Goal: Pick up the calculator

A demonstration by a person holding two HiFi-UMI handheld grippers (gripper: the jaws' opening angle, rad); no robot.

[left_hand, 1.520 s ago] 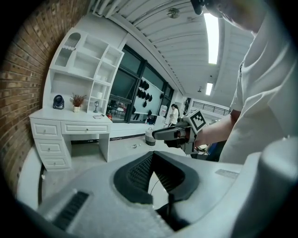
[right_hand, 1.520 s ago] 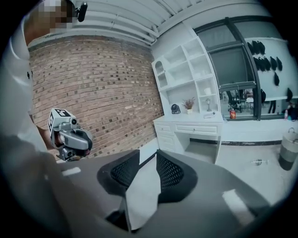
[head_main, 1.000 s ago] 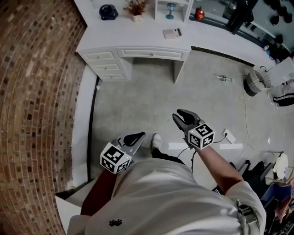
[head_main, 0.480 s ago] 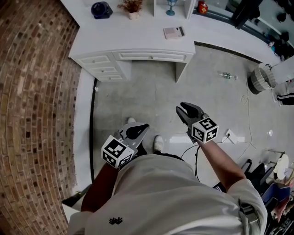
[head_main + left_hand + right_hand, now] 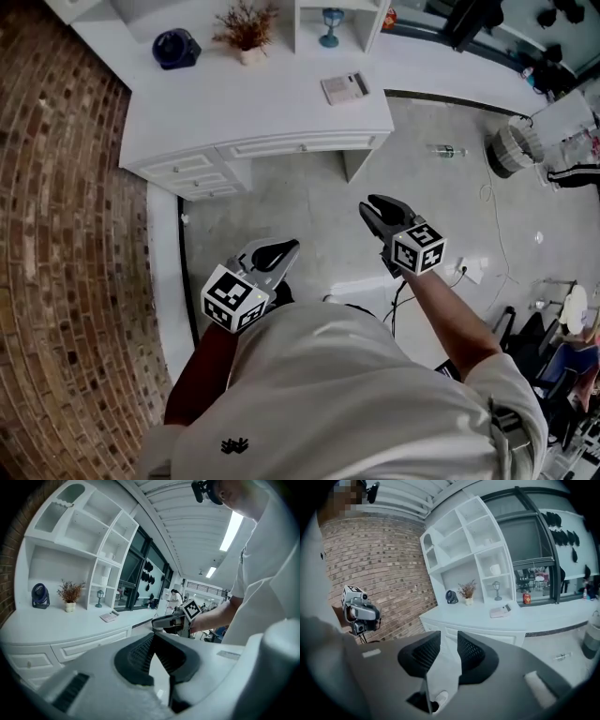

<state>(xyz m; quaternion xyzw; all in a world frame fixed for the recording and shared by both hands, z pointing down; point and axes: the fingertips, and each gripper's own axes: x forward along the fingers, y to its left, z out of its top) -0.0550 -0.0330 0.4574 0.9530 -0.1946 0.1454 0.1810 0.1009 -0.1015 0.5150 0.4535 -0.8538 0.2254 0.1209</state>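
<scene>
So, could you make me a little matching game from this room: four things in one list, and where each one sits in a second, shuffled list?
Things
1. pale flat calculator
2. small dark round fan
3. dried plant in a white pot
4. small bottle

Places
A. lying on the grey floor
B. on the white desk, nearest the brick wall
C. on the desk, between the fan and the white shelf unit
D. on the desk, at the end far from the brick wall

Pairs: 1-D, 2-B, 3-C, 4-A.

calculator [image 5: 344, 88], pale flat slab with a dark screen strip at one end, laid flat and a bit skewed on the white desk [image 5: 244, 108], towards its right end
</scene>
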